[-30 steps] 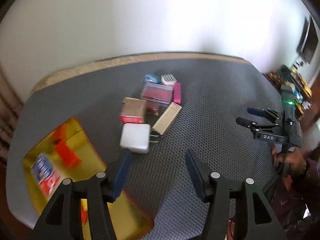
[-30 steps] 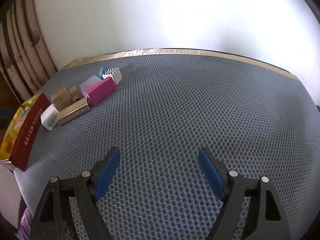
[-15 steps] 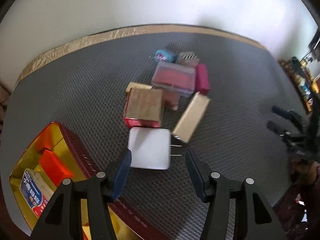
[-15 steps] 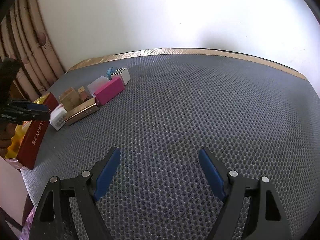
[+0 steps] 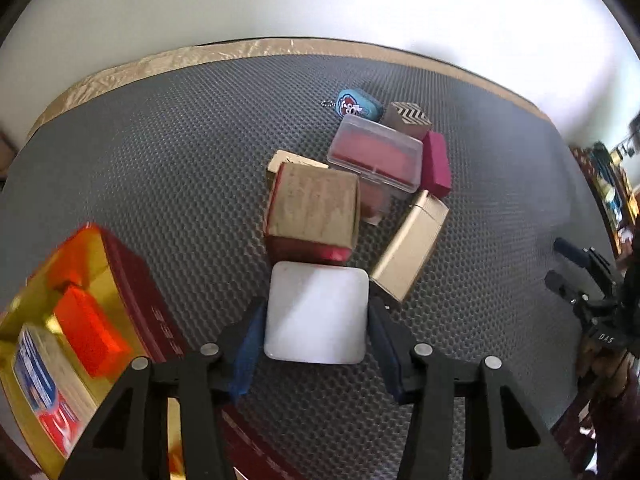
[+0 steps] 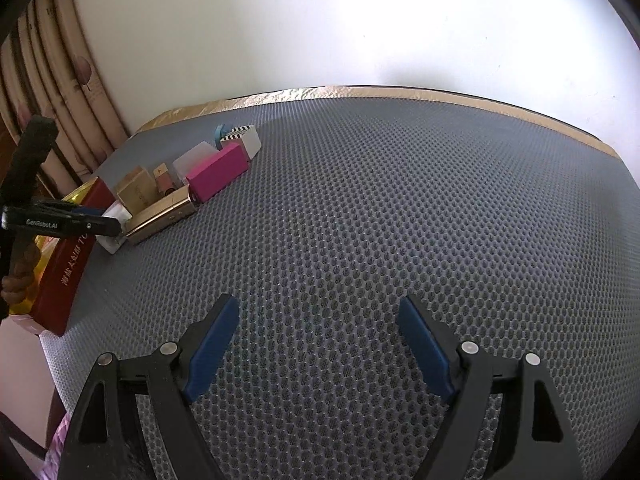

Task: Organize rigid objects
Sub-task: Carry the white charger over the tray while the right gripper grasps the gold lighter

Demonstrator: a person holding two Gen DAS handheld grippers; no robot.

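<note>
Left wrist view: our left gripper (image 5: pixel 316 344) has just been closing, its blue pads touching both sides of the white charger (image 5: pixel 317 317) at lower centre, beside the red-and-gold box (image 5: pixel 132 276). Our right gripper (image 6: pixel 318 350) hangs spread wide over bare mat (image 6: pixel 400 220).

Just a grey honeycomb-textured mat (image 6: pixel 380 220) with a gold tape edge (image 6: pixel 400 91), plain white wall (image 6: pixel 320 32) behind it, and patterned beige curtains (image 6: pixel 68 76) hanging off to the side.
</note>
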